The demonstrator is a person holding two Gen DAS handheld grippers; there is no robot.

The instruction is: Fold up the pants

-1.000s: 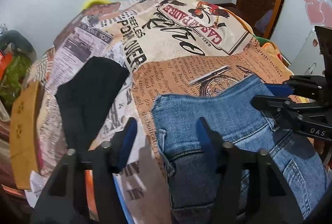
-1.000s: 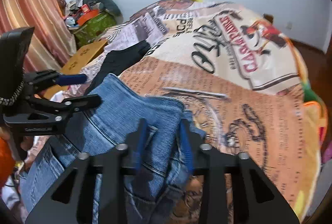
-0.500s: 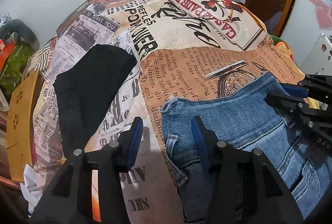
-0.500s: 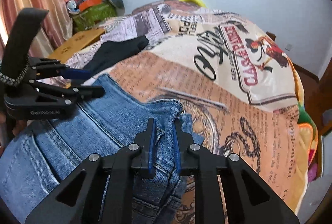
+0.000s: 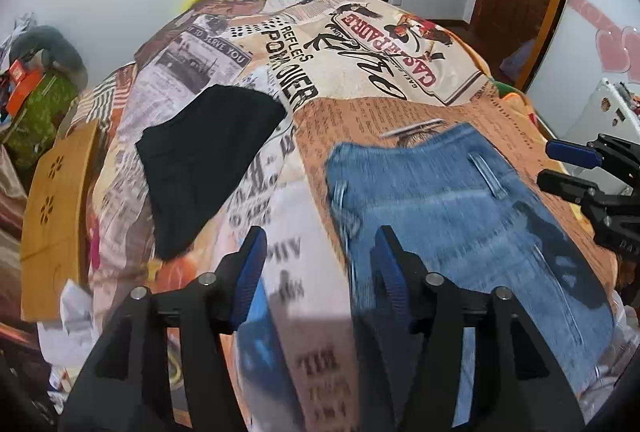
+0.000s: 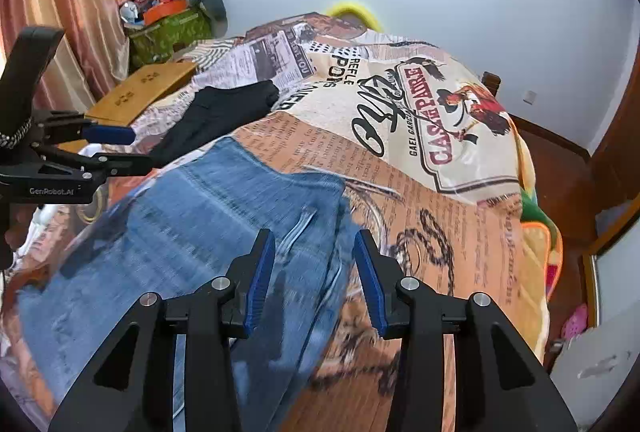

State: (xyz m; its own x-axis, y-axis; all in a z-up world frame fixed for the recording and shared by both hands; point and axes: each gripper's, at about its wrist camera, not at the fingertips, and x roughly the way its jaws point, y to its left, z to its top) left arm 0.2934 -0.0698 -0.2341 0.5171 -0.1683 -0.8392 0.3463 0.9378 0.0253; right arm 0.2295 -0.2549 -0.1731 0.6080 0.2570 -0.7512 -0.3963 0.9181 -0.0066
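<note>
Blue jeans (image 5: 460, 216) lie folded flat on the printed bedspread (image 5: 360, 71); they also show in the right wrist view (image 6: 208, 232). My left gripper (image 5: 320, 268) is open and empty, above the jeans' left edge. My right gripper (image 6: 314, 272) is open and empty, above the jeans' right edge. Each gripper shows in the other's view: the right one (image 5: 576, 171) at the right edge, the left one (image 6: 112, 147) at the left edge, both with jaws apart.
A folded black garment (image 5: 204, 151) lies on the bed left of the jeans, also seen in the right wrist view (image 6: 224, 111). A wooden board (image 5: 56, 199) stands at the bed's left side. A green bag (image 6: 168, 31) with clutter sits by the curtain.
My right gripper was shut on the jeans' edge and has opened and let go. Both grippers have lifted and pulled back from the jeans, which now lie flat.
</note>
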